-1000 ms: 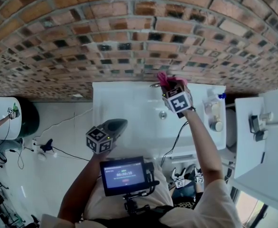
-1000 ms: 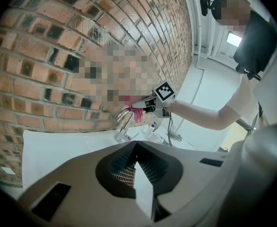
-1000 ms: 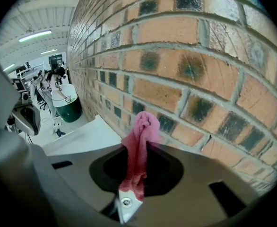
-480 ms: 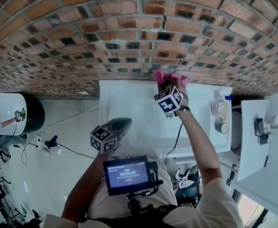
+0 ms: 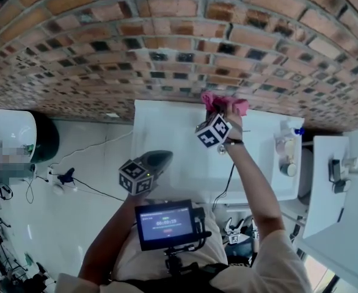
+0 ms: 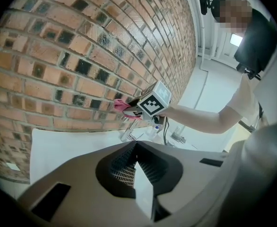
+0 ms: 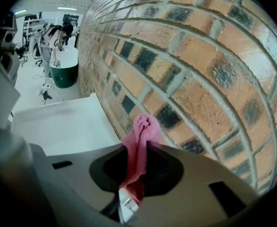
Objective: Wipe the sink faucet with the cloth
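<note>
Pink cloth point(image 5: 226, 105) is sitting clamped in right gripper point(image 7: 137, 150) by brick wall point(image 5: 167, 47), just above faucet point(image 6: 127, 133); left gripper point(image 6: 134, 148) is idling, jaws together, empty. Needs lowering & rubbing w/ light pressure

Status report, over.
Right gripper shut on pink cloth, at back edge of sink by brick wall. Left gripper shut, empty, held back. Nothing in the way.

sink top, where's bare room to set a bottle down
Free: the left half of the white sink top, between its left edge and the right gripper, which holds the pink cloth near the brick wall. Crowded: the right end, with small bottles. The left gripper hangs over its front left corner.
</note>
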Motion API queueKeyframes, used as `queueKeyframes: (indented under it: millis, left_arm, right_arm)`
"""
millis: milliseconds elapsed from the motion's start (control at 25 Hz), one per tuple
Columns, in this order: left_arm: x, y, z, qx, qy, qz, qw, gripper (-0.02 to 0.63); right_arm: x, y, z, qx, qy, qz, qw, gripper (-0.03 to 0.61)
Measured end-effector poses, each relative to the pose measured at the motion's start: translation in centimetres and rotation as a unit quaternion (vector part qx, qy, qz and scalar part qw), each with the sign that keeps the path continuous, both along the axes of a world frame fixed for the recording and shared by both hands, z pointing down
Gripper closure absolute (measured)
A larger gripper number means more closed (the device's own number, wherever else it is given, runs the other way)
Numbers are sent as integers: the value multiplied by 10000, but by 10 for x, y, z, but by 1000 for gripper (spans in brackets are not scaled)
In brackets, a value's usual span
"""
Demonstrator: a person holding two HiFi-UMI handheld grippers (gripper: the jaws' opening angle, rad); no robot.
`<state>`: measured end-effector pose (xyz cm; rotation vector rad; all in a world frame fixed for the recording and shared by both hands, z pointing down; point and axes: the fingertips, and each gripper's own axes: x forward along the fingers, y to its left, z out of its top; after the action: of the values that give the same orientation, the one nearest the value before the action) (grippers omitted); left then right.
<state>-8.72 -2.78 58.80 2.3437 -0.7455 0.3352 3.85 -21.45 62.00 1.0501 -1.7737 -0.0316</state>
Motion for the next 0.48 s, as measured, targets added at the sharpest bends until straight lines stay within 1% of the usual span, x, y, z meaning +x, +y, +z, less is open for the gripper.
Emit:
queueKeyframes:
  millis: [120,240,360,480]
  left_arm:
    - [0,0,-1,18,1,24,10000,620]
    - [-5,2,-1,11,-26,21,10000,620]
    - [-10,5,-2,4,-46,-7,10000,620]
    - [-16,6,-3,10,-69,-50,10000,620]
  right_arm:
    - [-8,5,6,83,193,-120,9997,508]
    - [-21,12,17,70,270,-267,9993,508]
    - [-34,20,31,-55,93,-321,9994,508]
    - [-40,21,40,-38,-158,-193,9997,508]
